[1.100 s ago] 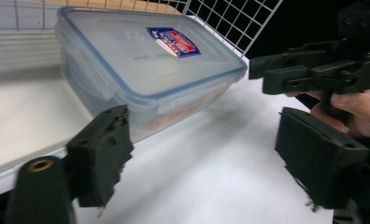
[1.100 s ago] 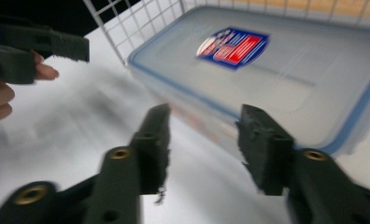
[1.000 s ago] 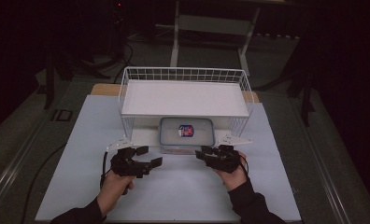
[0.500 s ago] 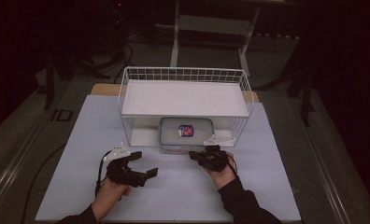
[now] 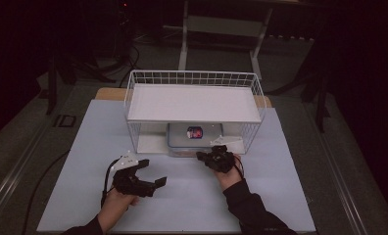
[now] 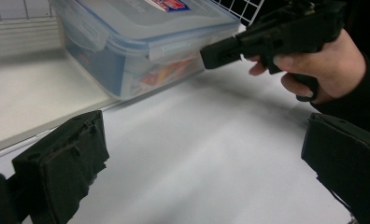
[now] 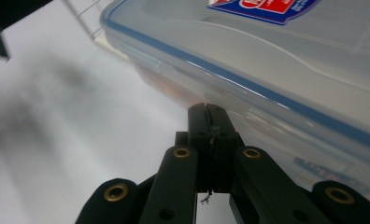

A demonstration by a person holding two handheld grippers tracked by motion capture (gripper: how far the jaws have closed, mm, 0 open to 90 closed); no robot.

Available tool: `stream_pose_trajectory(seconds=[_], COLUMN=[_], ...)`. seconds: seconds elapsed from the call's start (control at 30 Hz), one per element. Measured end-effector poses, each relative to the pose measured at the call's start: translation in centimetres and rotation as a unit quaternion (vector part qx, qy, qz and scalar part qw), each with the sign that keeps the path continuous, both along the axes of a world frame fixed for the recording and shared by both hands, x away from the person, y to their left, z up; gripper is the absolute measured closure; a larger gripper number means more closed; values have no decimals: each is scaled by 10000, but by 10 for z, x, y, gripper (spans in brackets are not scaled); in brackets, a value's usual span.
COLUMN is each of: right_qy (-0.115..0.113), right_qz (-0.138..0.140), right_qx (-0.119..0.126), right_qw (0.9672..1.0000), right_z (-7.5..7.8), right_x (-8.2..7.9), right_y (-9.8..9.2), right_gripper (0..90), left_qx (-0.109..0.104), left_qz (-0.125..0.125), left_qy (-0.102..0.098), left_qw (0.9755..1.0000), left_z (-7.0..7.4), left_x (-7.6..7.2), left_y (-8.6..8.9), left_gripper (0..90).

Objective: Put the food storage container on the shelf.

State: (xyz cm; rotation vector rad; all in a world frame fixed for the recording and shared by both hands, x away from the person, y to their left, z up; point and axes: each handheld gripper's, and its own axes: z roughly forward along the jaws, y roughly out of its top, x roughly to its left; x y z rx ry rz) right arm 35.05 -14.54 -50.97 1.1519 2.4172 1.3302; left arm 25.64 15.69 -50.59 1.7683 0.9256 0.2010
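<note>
A clear plastic food box with a blue-rimmed lid and a red-and-blue label sits under the shelf of a white wire rack. My right gripper is shut with nothing between its jaws. Its tip touches the latch flap on the near side of the box. The left gripper view shows that same tip against the box. My left gripper lies low over the white mat, left of the box and apart from it. Its jaws have just been opening and stand wide with nothing between them.
The rack carries a flat white shelf above the box, and wire walls close its sides and back. A pale mat covers the table in front. Dark floor and table legs lie beyond the rack.
My right gripper has moved left and forward to the box's front edge, and its jaws have closed. The left gripper's jaws have spread wider while that hand stayed about where it was.
</note>
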Motion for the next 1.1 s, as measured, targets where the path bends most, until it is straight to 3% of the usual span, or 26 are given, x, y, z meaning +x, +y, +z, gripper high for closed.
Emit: stream_pose_trajectory(seconds=[0.27,0.63,0.77,0.87,0.93,1.07,1.1], right_qy=[-107,-196,-88,-138,-114,-53,-41], right_qz=[-147,-258,-275,-244,-217,-51,-45], right_qx=[21,19,21,-39,54,105,151], right_qw=[9998,9995,9996,9996,9997,9999,9999], right_z=[-1,-1,0,-1,0,1,3], right_x=[18,31,36,36,35,27,22], right_y=[8,15,17,18,17,17,15], right_gripper=[898,898,899,898,892,800,726], left_qx=[2,-12,18,8,20,15,6], left_qz=[8,-12,-4,-25,-33,-20,-20], left_qy=[-52,-60,-93,-78,-67,-74,-69], left_qw=[10000,10000,10000,10000,10000,10000,10000], left_z=[0,-1,-1,-1,-1,-1,-1], left_x=[0,0,0,0,-1,-1,-1], left_y=[1,2,2,2,1,1,1], left_gripper=[0,0,1,1,1,1,1])
